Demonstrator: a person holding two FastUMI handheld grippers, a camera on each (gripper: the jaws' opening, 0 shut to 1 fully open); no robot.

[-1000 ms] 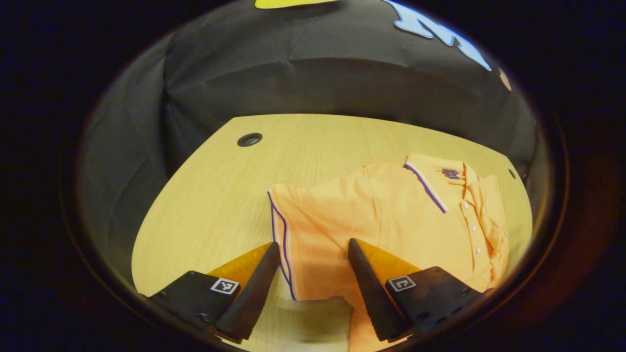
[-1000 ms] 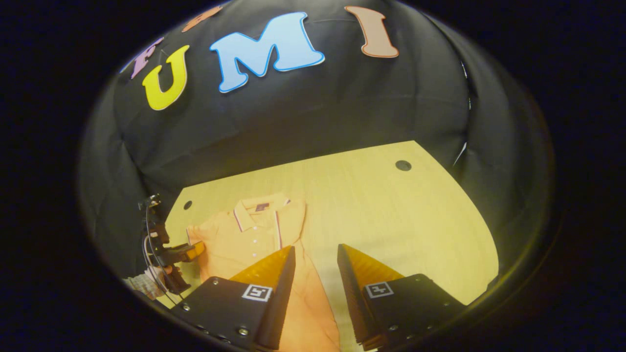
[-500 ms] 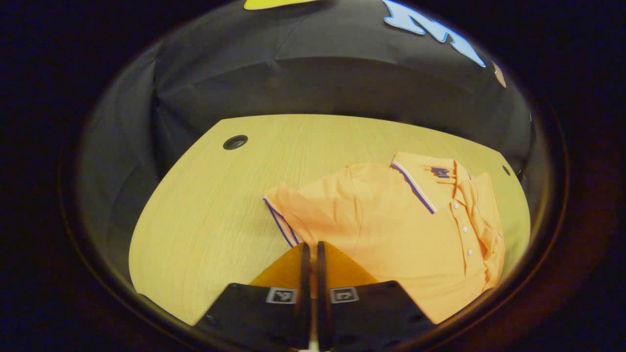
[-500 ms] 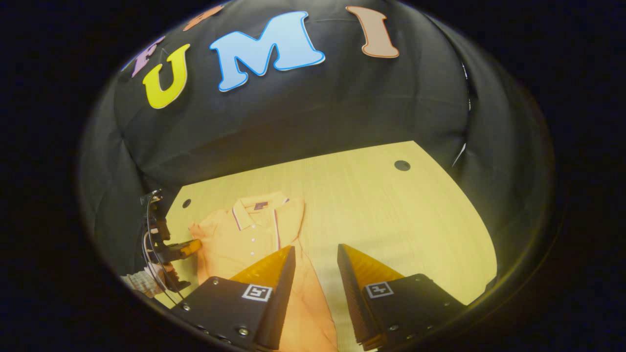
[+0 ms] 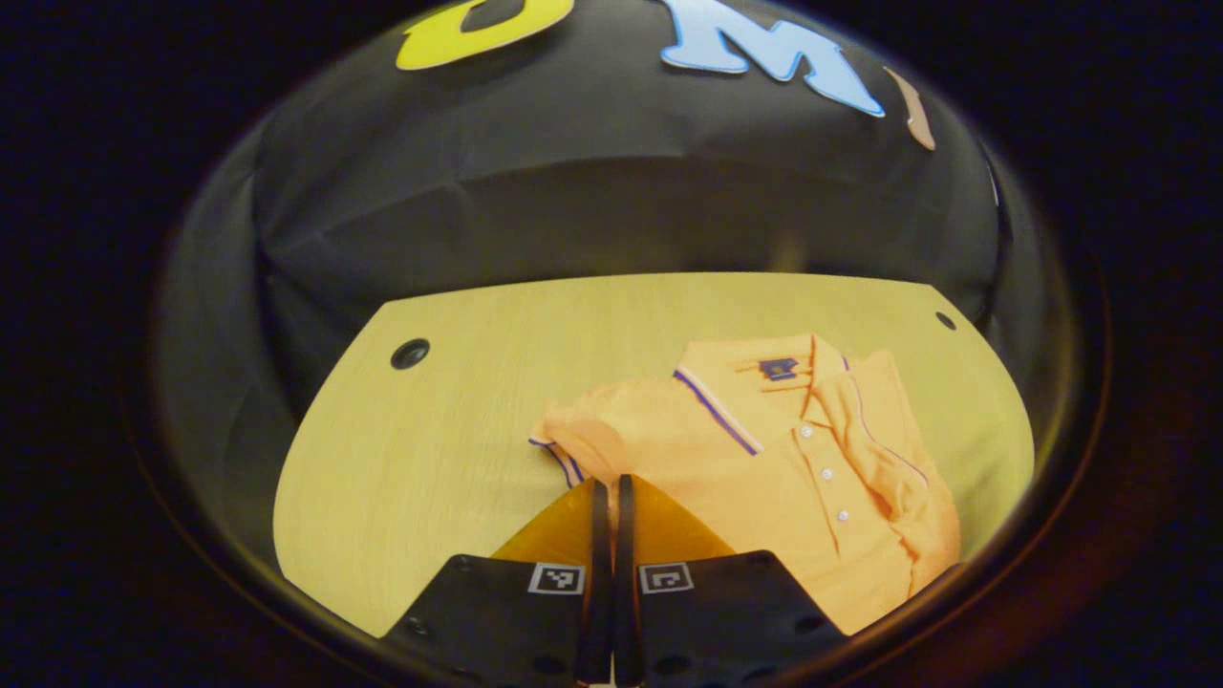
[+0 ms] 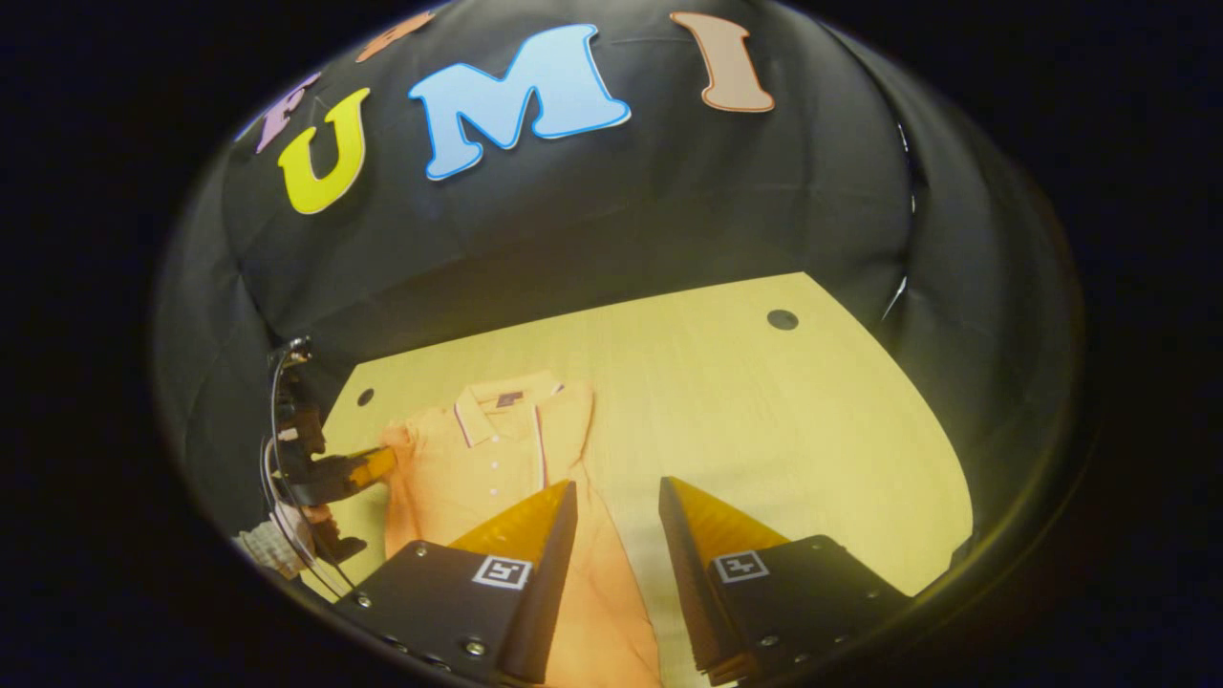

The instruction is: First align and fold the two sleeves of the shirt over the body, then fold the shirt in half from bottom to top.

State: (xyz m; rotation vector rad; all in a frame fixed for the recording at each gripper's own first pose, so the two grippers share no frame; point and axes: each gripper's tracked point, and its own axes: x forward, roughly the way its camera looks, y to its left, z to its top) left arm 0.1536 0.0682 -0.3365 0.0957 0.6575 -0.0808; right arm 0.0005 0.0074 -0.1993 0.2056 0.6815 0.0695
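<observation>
An orange polo shirt (image 5: 793,459) lies face up on the wooden table (image 5: 430,459), collar toward the far wall. Its far-side sleeve (image 5: 889,420) lies folded over the body. My left gripper (image 5: 607,489) is shut on the near sleeve (image 5: 573,435), whose striped cuff bunches up at the fingertips. In the right gripper view the shirt (image 6: 478,459) lies at the lower left, and the left gripper (image 6: 368,468) pinches its sleeve at the edge. My right gripper (image 6: 616,487) stands open above the shirt's lower part, nothing between its fingers.
The table has a round cable hole at its far left (image 5: 410,353) and a small one at the far right (image 5: 945,320). A hand and a sleeve (image 6: 272,545) hold the left gripper. Black cloth walls close in behind the table (image 6: 812,430).
The left gripper went from open around the sleeve to shut on it, then drew the cuff up and toward the shirt's body. The right gripper has stayed open and nearly still.
</observation>
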